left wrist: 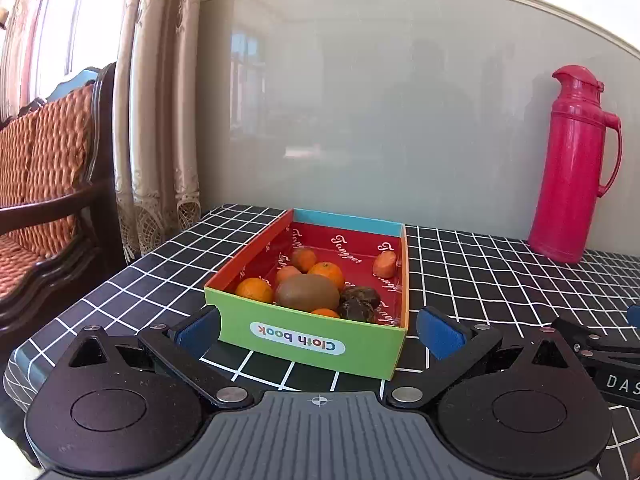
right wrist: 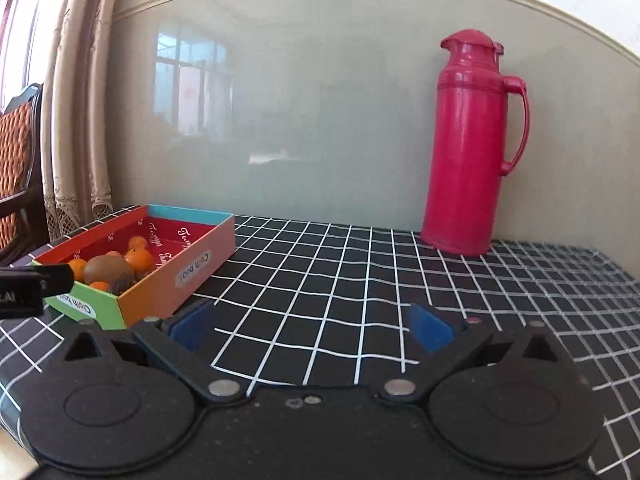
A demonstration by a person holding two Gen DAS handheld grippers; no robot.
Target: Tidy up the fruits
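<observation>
A shallow cardboard box (left wrist: 304,340) with a green front wall and red lining sits on the checked table. Inside lie a brown kiwi (left wrist: 307,293), several small oranges (left wrist: 254,289), two dark wrinkled fruits (left wrist: 360,300) and a carrot piece (left wrist: 385,264). My left gripper (left wrist: 318,330) is open, its blue pads either side of the box's near end, nothing held. In the right wrist view the same box (right wrist: 192,272) lies at the left. My right gripper (right wrist: 310,326) is open over bare tablecloth to the right of the box.
A tall pink thermos jug (left wrist: 572,168) (right wrist: 472,148) stands at the back right by the glossy wall. A wooden chair with an orange cushion (left wrist: 44,168) and curtains (left wrist: 160,120) are left of the table. The table's left edge (left wrist: 52,320) is close.
</observation>
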